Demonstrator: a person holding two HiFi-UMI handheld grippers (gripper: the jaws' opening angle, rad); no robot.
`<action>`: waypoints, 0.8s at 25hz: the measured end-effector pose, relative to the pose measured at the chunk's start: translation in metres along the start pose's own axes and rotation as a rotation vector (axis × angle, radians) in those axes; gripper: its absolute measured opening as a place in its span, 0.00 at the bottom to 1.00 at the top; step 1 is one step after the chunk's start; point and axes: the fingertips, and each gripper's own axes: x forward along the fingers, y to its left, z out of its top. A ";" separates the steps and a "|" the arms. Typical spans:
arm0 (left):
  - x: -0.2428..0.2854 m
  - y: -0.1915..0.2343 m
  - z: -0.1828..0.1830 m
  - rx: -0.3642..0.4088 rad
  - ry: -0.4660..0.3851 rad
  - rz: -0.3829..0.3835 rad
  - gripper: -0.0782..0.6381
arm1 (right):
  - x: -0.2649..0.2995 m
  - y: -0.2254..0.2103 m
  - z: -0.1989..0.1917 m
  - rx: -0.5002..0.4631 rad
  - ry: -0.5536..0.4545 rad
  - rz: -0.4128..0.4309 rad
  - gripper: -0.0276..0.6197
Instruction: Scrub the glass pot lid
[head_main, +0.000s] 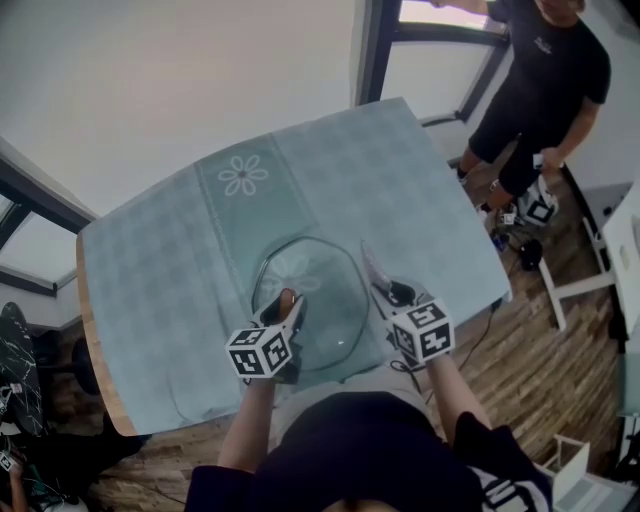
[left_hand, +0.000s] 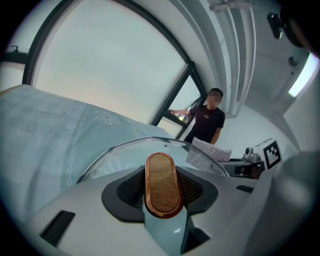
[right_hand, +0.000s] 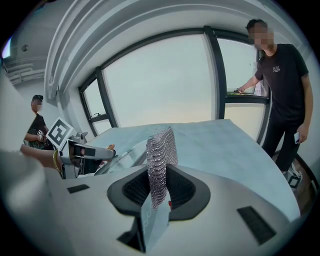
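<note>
A: What is seen as the largest thing?

B: A bench (head_main: 88, 320) is seen, spread with a pale blue-green cloth (head_main: 400, 180) on which flowers are printed. Both claws are held over its near edge. Beyond the far corner, well apart from the right claw, a person (head_main: 545, 80) in dark clothes is seen standing.

A: Where is the glass pot lid (head_main: 325, 300) found?

B: It is found between the two claws, over the cloth, just ahead of the left claw (head_main: 287, 305). In the left gripper view its rim is seen arching above and behind the jaws, so the lid is held tilted, its top side turned toward that claw. Whether its far rim rests on the cloth cannot be told.

A: How is the left claw set?

B: It is closed on the lid's wooden knob (left_hand: 162, 184), which is pressed between the pads at a middling width.

A: And the right claw (head_main: 393, 293)?

B: It is closed narrowly on a metal mesh scrubber (right_hand: 161, 150), which stands up from between the jaws. The scrubber is held just beside the lid's right rim; contact with the glass cannot be made out.
</note>
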 end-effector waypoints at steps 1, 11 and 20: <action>-0.001 -0.003 0.005 -0.015 -0.018 -0.028 0.34 | 0.000 0.000 0.000 0.003 0.000 0.000 0.17; -0.017 -0.027 0.031 -0.179 -0.145 -0.309 0.34 | 0.002 0.013 0.004 0.002 -0.007 0.040 0.17; -0.030 -0.019 0.030 -0.383 -0.233 -0.540 0.34 | 0.006 0.032 0.008 -0.001 -0.019 0.077 0.17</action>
